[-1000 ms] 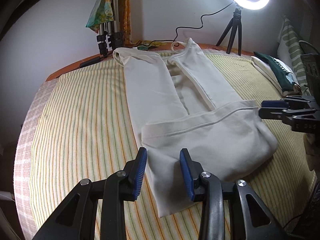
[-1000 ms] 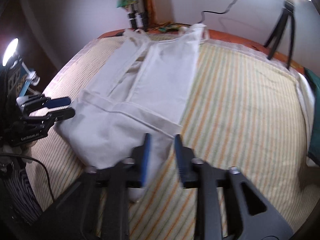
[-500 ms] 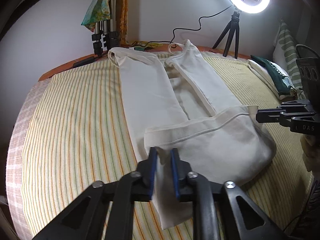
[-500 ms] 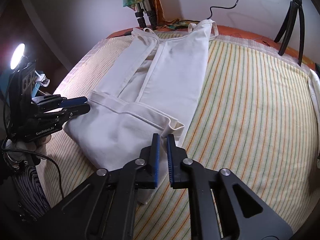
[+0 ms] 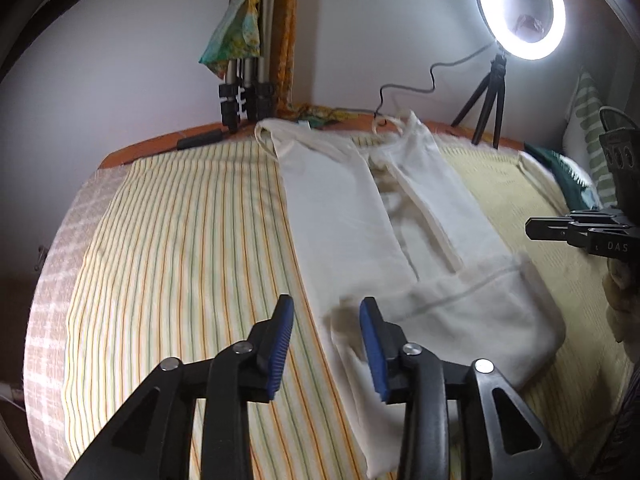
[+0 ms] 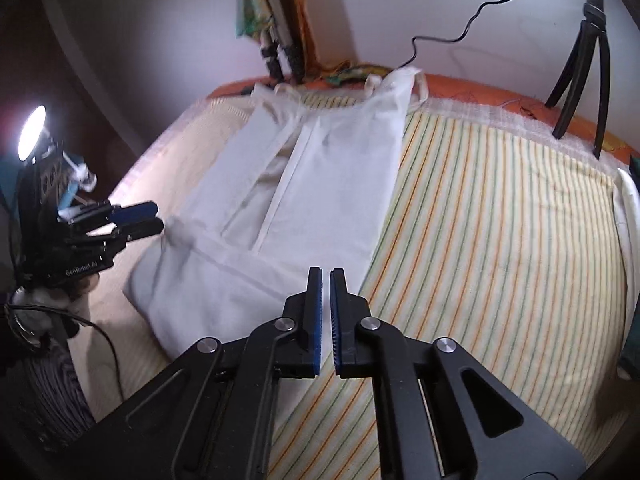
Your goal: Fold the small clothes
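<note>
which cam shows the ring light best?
Left wrist view: the whole lit ring light sits on its tripod. Right wrist view catches only a bright sliver at the top right corner, plus the tripod legs.

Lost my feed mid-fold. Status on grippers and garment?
Left gripper open, empty, over garment's near edge. Right gripper nearly shut, nothing visibly held. White garment flat on striped sheet, bottom folded up. Nothing in the way.

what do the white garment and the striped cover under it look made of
White garment: soft matte woven or knit fabric, probably cotton; it creases limply and shows stitched hems. Striped cover: thin matte woven cloth, likely cotton; fine orange and green stripes, no sheen.
</note>
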Motion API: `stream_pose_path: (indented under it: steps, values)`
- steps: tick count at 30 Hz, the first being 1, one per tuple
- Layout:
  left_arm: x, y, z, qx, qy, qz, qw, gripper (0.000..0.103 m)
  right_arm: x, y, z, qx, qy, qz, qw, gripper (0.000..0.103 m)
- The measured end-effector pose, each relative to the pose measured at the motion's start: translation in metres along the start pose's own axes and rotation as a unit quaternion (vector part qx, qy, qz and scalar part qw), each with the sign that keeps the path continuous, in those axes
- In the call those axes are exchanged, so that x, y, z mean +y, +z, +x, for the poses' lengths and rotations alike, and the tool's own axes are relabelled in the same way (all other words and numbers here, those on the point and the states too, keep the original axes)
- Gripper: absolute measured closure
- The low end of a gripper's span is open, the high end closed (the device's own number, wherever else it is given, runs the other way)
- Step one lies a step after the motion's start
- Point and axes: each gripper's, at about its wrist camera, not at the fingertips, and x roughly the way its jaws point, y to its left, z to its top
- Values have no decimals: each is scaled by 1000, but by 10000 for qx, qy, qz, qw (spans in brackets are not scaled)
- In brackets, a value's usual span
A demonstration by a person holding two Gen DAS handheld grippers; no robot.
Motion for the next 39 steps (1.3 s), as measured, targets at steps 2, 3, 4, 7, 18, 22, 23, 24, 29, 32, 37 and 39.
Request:
stream_pose_path:
  steps: [2,3,4,7,18,22,23,24,29,32,37,39]
  values:
    - [6,13,1,-45,-103,-51,9999,56,-9,16,1,15,143,90,9999,94]
    - [9,21,3,-70,-152,-47,9998,54,-12,22,2,7,160,131,9998,86]
    - [11,29,6,-79,-179,-41,9998,53,-16,29,4,-54,122,178,9998,77]
    - [20,50,19,-33,-326,-125,9994,50,-26,50,14,-108,241,299,9992,61]
    - [59,101,99,382,-880,-704,9929,51,-66,105,75,-45,629,845,9944,60]
    - [60,110,118,428,-935,-690,9923,55,-71,113,92,41,737,877,9934,89]
    - [61,112,120,422,-918,-692,9925,63,-72,114,95,86,735,908,9931,97]
    - [60,115,122,457,-950,-722,9918,70,-74,114,96,67,676,940,9933,98]
    - [61,124,131,375,-818,-687,9936,59,-89,115,94,37,380,1136,9928,100]
    - [64,128,140,408,-875,-750,9925,59,-93,115,90,-3,601,1242,9904,100]
    - [60,131,152,474,-939,-646,9924,70,-96,121,93,-47,726,1469,9865,71]
    - [60,133,155,490,-983,-664,9917,86,-96,123,95,-20,725,1444,9869,71]
